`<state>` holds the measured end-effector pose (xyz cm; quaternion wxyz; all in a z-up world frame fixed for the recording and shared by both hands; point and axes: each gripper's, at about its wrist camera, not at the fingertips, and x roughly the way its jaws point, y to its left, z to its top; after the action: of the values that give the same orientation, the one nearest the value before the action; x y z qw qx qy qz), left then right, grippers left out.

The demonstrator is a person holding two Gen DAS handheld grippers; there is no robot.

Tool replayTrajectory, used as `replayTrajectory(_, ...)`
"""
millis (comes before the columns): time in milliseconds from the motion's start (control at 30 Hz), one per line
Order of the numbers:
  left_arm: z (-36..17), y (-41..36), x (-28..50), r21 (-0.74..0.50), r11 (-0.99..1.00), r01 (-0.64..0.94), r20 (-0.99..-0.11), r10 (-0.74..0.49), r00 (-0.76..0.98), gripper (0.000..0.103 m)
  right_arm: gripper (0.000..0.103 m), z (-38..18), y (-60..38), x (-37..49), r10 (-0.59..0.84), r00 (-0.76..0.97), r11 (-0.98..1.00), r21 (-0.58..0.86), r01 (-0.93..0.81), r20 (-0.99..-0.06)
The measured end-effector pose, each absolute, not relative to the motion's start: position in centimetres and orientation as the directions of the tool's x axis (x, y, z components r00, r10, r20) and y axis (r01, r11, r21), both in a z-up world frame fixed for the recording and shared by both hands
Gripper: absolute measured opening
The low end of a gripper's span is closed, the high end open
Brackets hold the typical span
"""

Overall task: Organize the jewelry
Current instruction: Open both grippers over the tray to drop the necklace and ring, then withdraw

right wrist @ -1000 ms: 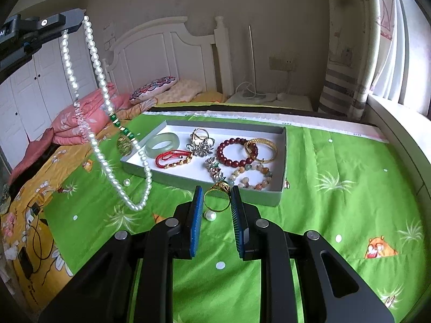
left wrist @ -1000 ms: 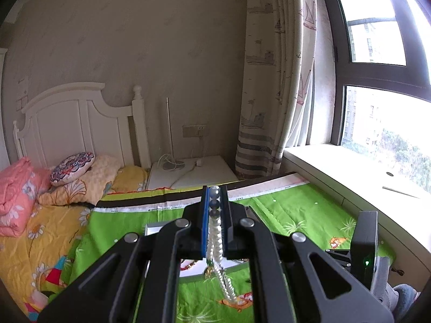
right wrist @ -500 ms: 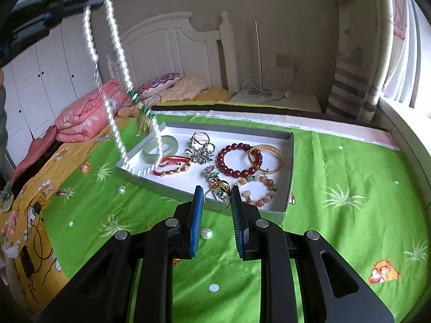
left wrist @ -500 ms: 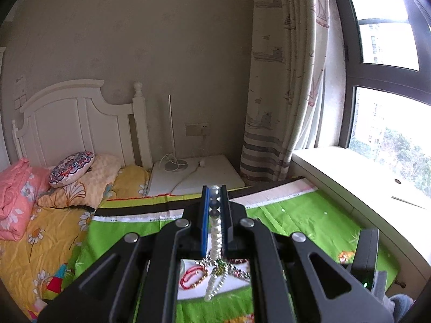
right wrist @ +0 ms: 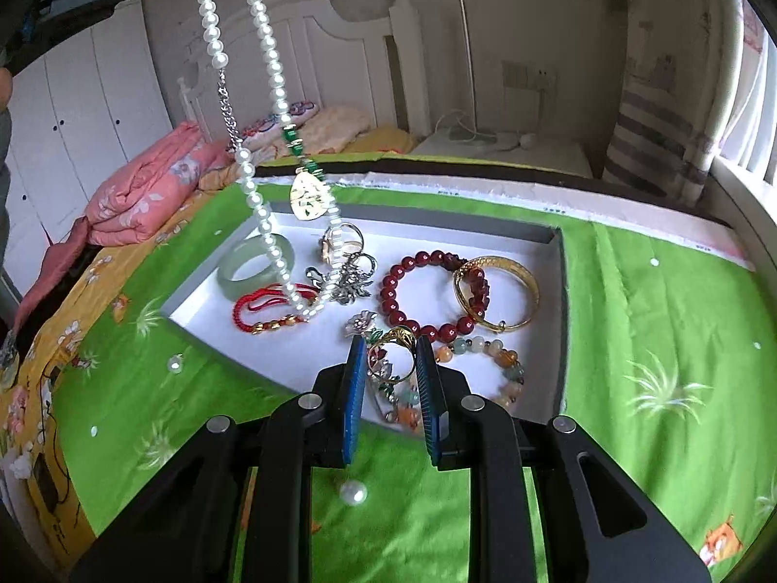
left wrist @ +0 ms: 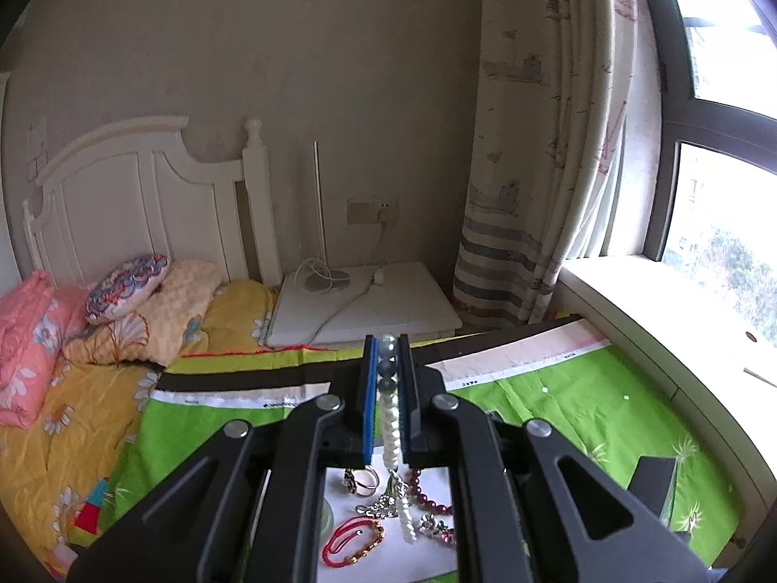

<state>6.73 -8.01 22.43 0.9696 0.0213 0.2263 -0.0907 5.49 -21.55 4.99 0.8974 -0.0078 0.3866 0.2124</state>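
Observation:
My left gripper [left wrist: 387,342] is shut on a white pearl necklace [left wrist: 390,432]. It holds the necklace high over a grey tray with a white floor [right wrist: 558,291]. In the right wrist view the necklace [right wrist: 264,214] hangs with a gold pendant, and its lowest loop hangs at the red cord bracelet [right wrist: 264,308]. My right gripper [right wrist: 388,342] is shut on a gold ring [right wrist: 393,357] just above the tray's near edge. The tray holds a jade bangle [right wrist: 252,267], a dark red bead bracelet [right wrist: 422,296], a gold bangle [right wrist: 500,291] and other pieces.
The tray lies on a green bedspread [right wrist: 655,340]. Loose pearls [right wrist: 353,492] lie on the spread in front of the tray. Pink bedding [right wrist: 141,189], a white headboard [left wrist: 136,204], a white bedside table [left wrist: 369,306] and a window sill [left wrist: 680,340] surround the bed.
The left gripper has carried the pearl necklace rightwards over the tray, its loop now down inside. The right gripper with the ring has moved forward over the tray's near edge.

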Motion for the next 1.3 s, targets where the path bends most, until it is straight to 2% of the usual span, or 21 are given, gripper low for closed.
replayTrajectory(333, 16.9, -5.4, 9.1, 0.005, 0.995, 0.101, -0.519, -0.084, 0.851, 0.008, 0.021, 3.8, -21.0, 7.6, 0.360, 0.594, 0.920, 0.167, -0.356, -0.720)
replayTrajectory(400, 16.0, -4.7, 9.3, 0.002, 0.996, 0.089, -0.537, -0.073, 0.841, 0.012, 0.023, 3.7, -21.1, 7.7, 0.359, 0.592, 0.922, 0.173, -0.347, -0.722)
replayTrajectory(467, 15.4, -3.9, 9.1, 0.002, 0.997, 0.079, -0.546, -0.065, 0.835, 0.025, 0.031, 3.7, -21.5, 7.6, 0.359, 0.598, 0.924, 0.184, -0.335, -0.717)
replayTrajectory(533, 14.9, -3.1, 8.5, 0.006, 0.998, 0.065, -0.538, -0.052, 0.841, 0.056, 0.050, 3.8, -21.9, 7.4, 0.362, 0.604, 0.925, 0.194, -0.326, -0.710)
replayTrajectory(633, 14.4, -2.3, 7.6, 0.012, 0.999, 0.048, -0.531, -0.034, 0.847, 0.079, 0.052, 4.3, -22.4, 6.8, 0.368, 0.615, 0.925, 0.204, -0.322, -0.697)
replayTrajectory(733, 13.4, -1.6, 6.5, 0.022, 0.999, 0.041, -0.538, -0.023, 0.842, 0.093, 0.056, 4.7, -22.5, 5.8, 0.361, 0.630, 0.927, 0.191, -0.322, -0.688)
replayTrajectory(833, 12.0, -1.0, 5.1, 0.043, 0.999, 0.026, -0.549, 0.002, 0.836, 0.098, 0.066, 5.0, -22.1, 4.4, 0.318, 0.654, 0.938, 0.128, -0.322, -0.686)
replayTrajectory(1033, 9.0, -0.1, 0.8, 0.068, 0.998, -0.002, -0.569, 0.040, 0.822, 0.100, 0.080, 5.2, -22.0, 1.7, 0.271, 0.685, 0.949, 0.071, -0.306, -0.676)
replayTrajectory(1300, 6.3, 2.8, -4.2, 0.007, 0.999, -0.045, -0.595, 0.040, 0.802, 0.100, 0.086, 5.3, -22.3, -1.5, 0.226, 0.701, 0.960, 0.034, -0.277, -0.676)
